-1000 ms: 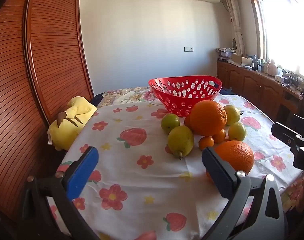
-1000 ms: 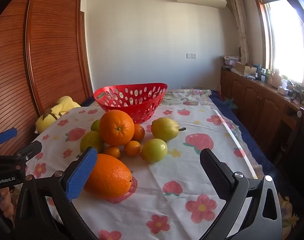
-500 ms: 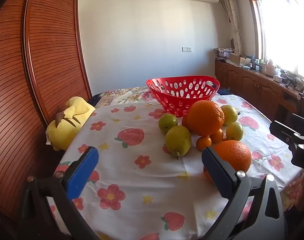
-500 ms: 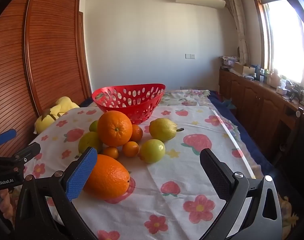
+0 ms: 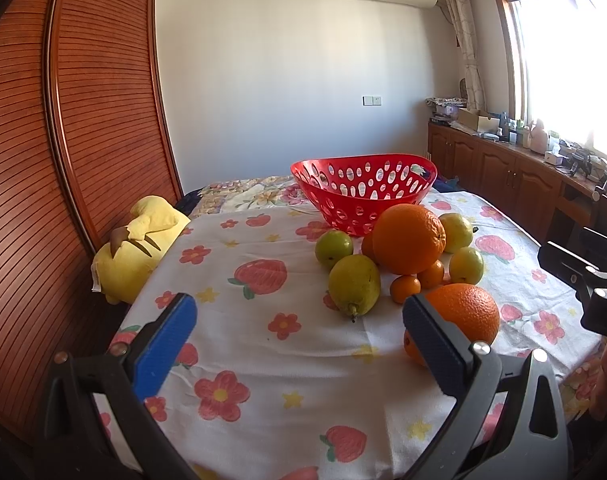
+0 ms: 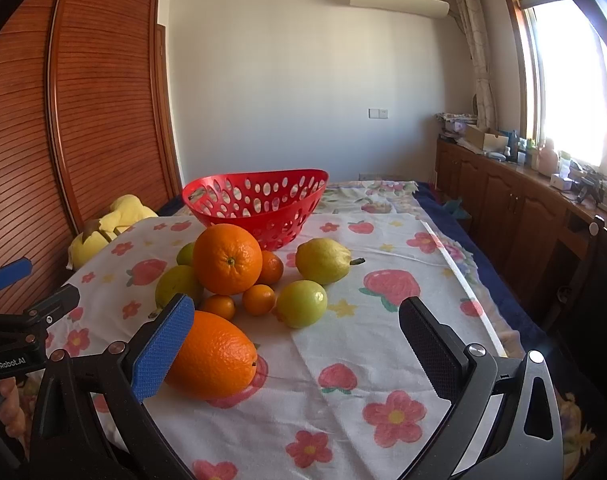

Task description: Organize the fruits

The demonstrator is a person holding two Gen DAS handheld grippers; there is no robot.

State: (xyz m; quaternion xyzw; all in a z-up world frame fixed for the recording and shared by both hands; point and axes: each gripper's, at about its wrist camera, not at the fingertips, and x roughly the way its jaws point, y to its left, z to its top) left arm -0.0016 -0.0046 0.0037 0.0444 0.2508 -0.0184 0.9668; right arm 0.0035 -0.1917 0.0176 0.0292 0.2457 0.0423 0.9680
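Worktop (image 6: 383, 344) under a floral cloth, carrying a red basket (image 6: 259, 204) at its far end. Both tools, left tool (image 5: 299, 332) and right tool (image 6: 297, 334), are spread wide and hold nothing. Fruits cluster just before the basket: large orange (image 6: 227, 260), near orange (image 6: 213, 356), pear (image 6: 323, 260), small tangerines (image 6: 258, 299).

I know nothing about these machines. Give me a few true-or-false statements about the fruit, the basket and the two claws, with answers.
1. The red basket holds several oranges. False: no fruit shows in it; all lies on the tablecloth.
2. The left claw is open. True.
3. The right claw grips the near orange. False: it is open, holding nothing.
4. The big orange rests on top of other fruit. True.
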